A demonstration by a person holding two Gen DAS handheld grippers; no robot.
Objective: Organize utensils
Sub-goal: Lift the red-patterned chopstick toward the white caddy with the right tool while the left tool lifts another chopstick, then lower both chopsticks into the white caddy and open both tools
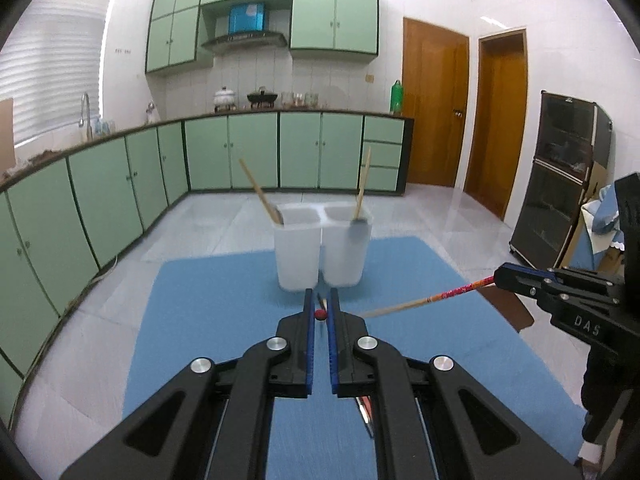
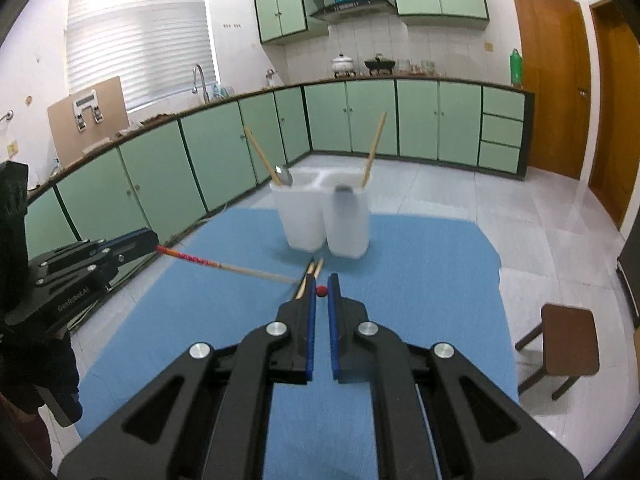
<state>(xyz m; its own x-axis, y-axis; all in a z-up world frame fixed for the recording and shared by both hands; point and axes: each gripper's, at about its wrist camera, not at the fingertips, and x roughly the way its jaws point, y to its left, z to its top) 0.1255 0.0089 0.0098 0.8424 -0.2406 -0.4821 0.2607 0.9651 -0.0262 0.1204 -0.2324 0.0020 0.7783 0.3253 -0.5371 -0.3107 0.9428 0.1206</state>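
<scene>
A white two-compartment holder (image 1: 298, 256) (image 2: 304, 220) stands on the blue mat (image 1: 208, 312) (image 2: 420, 264). One wooden-handled utensil (image 1: 258, 188) (image 2: 260, 156) leans in its left compartment, and another (image 1: 363, 184) (image 2: 374, 148) leans in the right. My left gripper (image 1: 320, 300) (image 2: 154, 242) is shut on a chopstick (image 2: 232, 267) by its red patterned end. My right gripper (image 2: 322, 284) (image 1: 496, 278) is shut on a matching chopstick (image 1: 420, 300). Both grippers hover above the mat just short of the holder. The two sticks' bare tips converge in front of it.
Green floor cabinets (image 1: 120, 184) curve along the left and back. Wooden doors (image 1: 436, 112) and a dark glass-front cabinet (image 1: 556, 184) stand at the right. A small brown stool (image 2: 568, 340) is right of the mat. A dark sleeve (image 2: 24, 320) shows at the left edge.
</scene>
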